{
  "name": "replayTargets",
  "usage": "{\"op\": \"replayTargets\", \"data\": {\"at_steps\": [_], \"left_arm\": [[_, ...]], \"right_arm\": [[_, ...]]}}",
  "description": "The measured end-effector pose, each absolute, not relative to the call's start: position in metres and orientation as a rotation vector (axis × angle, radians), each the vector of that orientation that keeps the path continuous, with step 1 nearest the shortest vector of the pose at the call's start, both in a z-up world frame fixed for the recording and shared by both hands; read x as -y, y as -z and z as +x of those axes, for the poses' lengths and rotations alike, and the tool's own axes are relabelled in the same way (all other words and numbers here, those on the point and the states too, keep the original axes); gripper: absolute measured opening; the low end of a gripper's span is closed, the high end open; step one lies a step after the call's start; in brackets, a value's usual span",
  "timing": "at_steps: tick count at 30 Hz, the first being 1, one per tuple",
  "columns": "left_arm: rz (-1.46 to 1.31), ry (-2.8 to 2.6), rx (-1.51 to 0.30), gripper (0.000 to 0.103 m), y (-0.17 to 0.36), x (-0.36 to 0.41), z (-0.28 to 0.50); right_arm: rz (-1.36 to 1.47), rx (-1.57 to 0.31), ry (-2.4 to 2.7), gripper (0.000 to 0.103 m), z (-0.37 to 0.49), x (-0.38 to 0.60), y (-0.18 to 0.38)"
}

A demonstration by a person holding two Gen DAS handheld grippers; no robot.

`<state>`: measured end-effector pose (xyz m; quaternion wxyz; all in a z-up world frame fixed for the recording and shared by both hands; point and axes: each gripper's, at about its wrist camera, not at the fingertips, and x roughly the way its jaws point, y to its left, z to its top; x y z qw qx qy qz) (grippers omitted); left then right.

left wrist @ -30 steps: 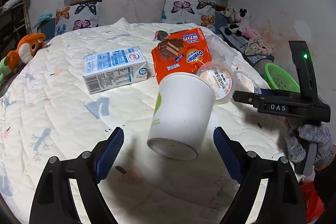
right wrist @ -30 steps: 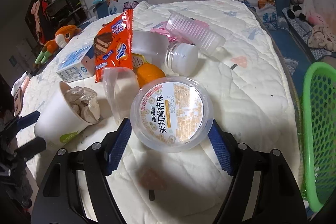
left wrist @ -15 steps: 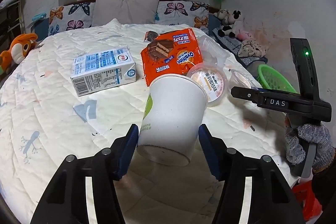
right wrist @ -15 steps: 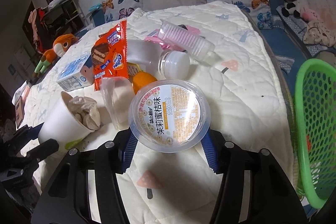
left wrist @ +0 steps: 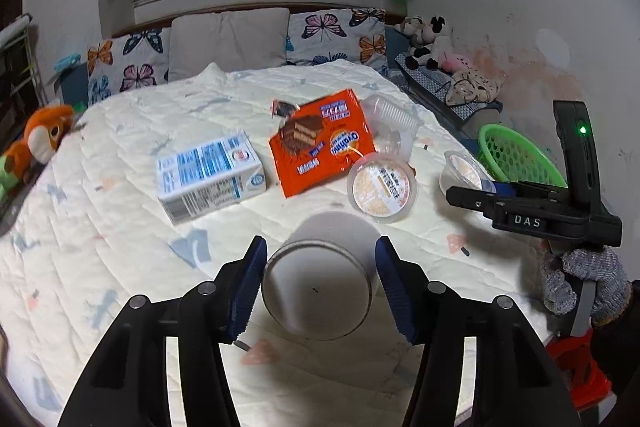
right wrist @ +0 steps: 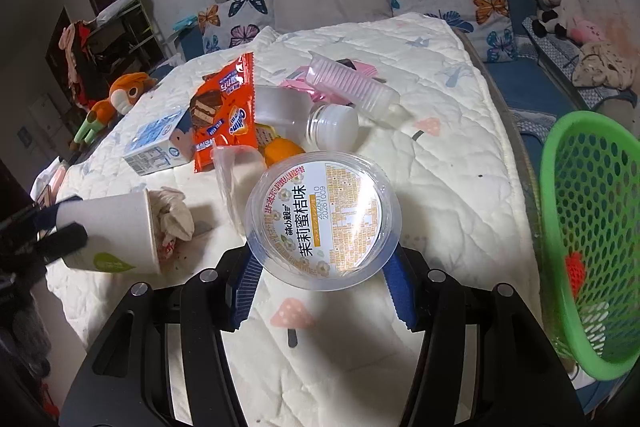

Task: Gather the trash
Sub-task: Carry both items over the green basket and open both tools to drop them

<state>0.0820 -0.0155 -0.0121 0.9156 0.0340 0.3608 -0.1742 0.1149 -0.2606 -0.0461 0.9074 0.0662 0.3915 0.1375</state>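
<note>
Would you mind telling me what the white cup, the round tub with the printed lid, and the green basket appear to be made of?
White cup: likely matte paper, judging by its dull, opaque wall; crumpled tissue sits inside it.
Round tub: clear glossy plastic, since the rim is see-through and glare shows on the printed film lid.
Green basket: moulded plastic, judging by its uniform colour and regular perforations.

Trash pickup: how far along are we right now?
Done: only something red shows in the green basket. In hand: left gripper clamps the paper cup; right gripper clamps the jelly cup. Left: milk carton, orange wrapper, plastic containers.
</note>
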Motion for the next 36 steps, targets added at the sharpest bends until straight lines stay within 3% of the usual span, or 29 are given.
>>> {"op": "replayTargets", "data": {"at_steps": [21,36], "left_arm": [[0.094,0.464,-0.686,0.054,-0.040,0.037,0.097],[0.089,0.692,-0.659,0.054,-0.055,0.159,0.129]], "right_arm": [[0.179,-0.741,-0.248,0.056,0.082,0.289,0.024],[0.227,-0.704,-0.027,0.056,0.055,0.377,0.016]]}}
